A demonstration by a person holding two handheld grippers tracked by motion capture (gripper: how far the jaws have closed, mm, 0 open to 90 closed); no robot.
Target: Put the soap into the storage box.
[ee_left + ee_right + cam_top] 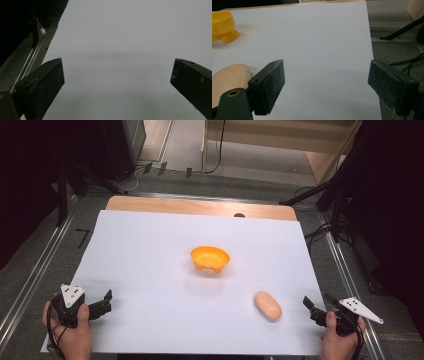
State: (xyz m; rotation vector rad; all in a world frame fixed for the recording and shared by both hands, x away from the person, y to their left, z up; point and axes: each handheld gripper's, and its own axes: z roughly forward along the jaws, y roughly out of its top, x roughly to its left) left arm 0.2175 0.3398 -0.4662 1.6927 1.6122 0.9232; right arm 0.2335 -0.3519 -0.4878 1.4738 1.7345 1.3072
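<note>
An orange bowl (210, 258) and a pale tan bread roll (268, 306) (faintly speckled) lie on a white sheet (150, 270).

So there's a bread roll (268, 306), pale tan and oval, smooth-looking, lying flat on its side on the white sheet (150, 270) near the front right corner, long axis angled a bit toward that corner. In the right gripper view it pokes in at the lower left. The bowl (210, 258) is bright orange-yellow plastic, sitting upright and slightly tipped around the middle of the sheet, well apart from the roll.
</note>
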